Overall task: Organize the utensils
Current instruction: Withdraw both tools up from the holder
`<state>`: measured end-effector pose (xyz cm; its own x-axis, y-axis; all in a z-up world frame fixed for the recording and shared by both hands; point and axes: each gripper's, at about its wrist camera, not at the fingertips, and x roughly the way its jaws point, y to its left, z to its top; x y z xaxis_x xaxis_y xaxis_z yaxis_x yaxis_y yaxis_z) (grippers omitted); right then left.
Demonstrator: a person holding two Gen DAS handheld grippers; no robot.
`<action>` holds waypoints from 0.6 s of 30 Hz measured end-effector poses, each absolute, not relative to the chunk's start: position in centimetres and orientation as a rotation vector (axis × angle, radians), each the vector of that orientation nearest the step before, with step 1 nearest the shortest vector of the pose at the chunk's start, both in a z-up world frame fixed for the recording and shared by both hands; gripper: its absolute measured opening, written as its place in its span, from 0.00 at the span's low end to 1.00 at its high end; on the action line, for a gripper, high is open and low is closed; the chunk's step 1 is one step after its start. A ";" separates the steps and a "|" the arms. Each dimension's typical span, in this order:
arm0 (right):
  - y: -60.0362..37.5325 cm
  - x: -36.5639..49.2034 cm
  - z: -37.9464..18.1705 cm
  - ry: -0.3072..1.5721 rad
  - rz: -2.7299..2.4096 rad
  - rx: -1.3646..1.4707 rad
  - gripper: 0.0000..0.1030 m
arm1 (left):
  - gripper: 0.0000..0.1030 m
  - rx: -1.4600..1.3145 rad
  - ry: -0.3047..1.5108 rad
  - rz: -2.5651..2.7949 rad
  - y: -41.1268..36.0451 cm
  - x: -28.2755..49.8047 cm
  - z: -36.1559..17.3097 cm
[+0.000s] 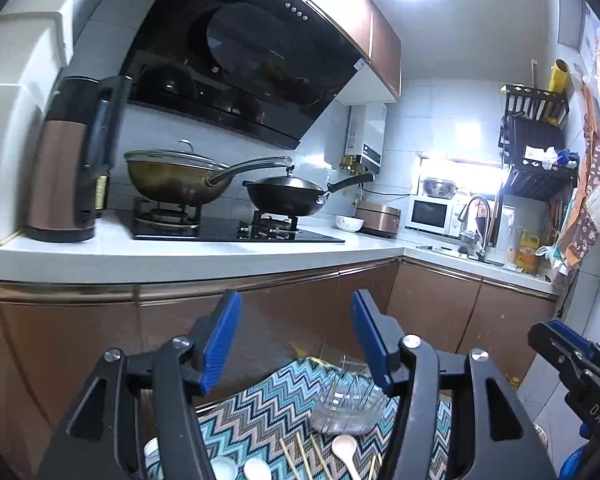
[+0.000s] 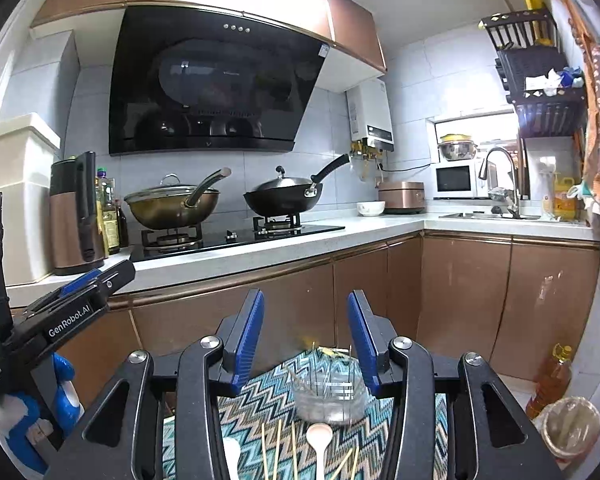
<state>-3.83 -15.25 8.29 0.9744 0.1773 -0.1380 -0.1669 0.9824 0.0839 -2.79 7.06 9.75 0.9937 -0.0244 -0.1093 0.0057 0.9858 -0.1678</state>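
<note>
A clear plastic holder [image 1: 346, 410] [image 2: 330, 394] stands on a zigzag-patterned cloth [image 1: 260, 408] [image 2: 260, 404]. In front of it lie white spoons [image 1: 345, 450] [image 2: 319, 438] and several wooden chopsticks [image 1: 300, 456] [image 2: 276, 448]. My left gripper [image 1: 296, 312] is open and empty, held above the cloth. My right gripper [image 2: 305, 312] is open and empty, above the holder. The right gripper shows at the right edge of the left wrist view [image 1: 572, 364]; the left gripper shows at the left of the right wrist view [image 2: 80, 296].
A kitchen counter [image 2: 260, 256] runs behind, with a stove, two woks [image 2: 172, 204] [image 2: 284, 196], a kettle [image 2: 74, 216], a bowl [image 2: 371, 208] and a sink [image 2: 488, 214]. Brown cabinet doors [image 2: 460, 292] stand below. An oil bottle [image 2: 550, 380] and a lined bin [image 2: 572, 428] sit on the floor at right.
</note>
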 end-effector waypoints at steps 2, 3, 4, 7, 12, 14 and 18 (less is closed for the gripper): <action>-15.3 -5.2 8.1 0.152 0.170 0.073 0.43 | 0.55 -0.166 0.120 -0.018 7.4 -4.3 9.7; -15.3 -5.9 8.0 0.156 0.168 0.075 0.43 | 0.56 -0.165 0.123 -0.020 7.5 -4.9 9.6; -15.4 -6.6 7.8 0.158 0.164 0.076 0.44 | 0.56 -0.164 0.124 -0.019 7.7 -5.7 9.5; -15.7 -8.4 7.4 0.160 0.156 0.086 0.45 | 0.57 -0.165 0.127 -0.021 8.2 -7.1 9.3; -16.1 -10.9 7.1 0.148 0.144 0.096 0.46 | 0.57 -0.169 0.127 -0.021 8.9 -8.9 9.0; -16.0 -11.5 7.1 0.143 0.136 0.090 0.47 | 0.58 -0.171 0.129 -0.022 9.0 -9.3 8.9; -15.9 -12.5 6.4 0.130 0.129 0.079 0.52 | 0.58 -0.141 0.156 -0.021 8.6 -10.1 8.4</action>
<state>-12.48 -15.90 6.41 0.9832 0.1335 -0.1245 -0.1233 0.9886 0.0866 -10.13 8.58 8.43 0.9877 -0.0320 -0.1531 0.0102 0.9899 -0.1413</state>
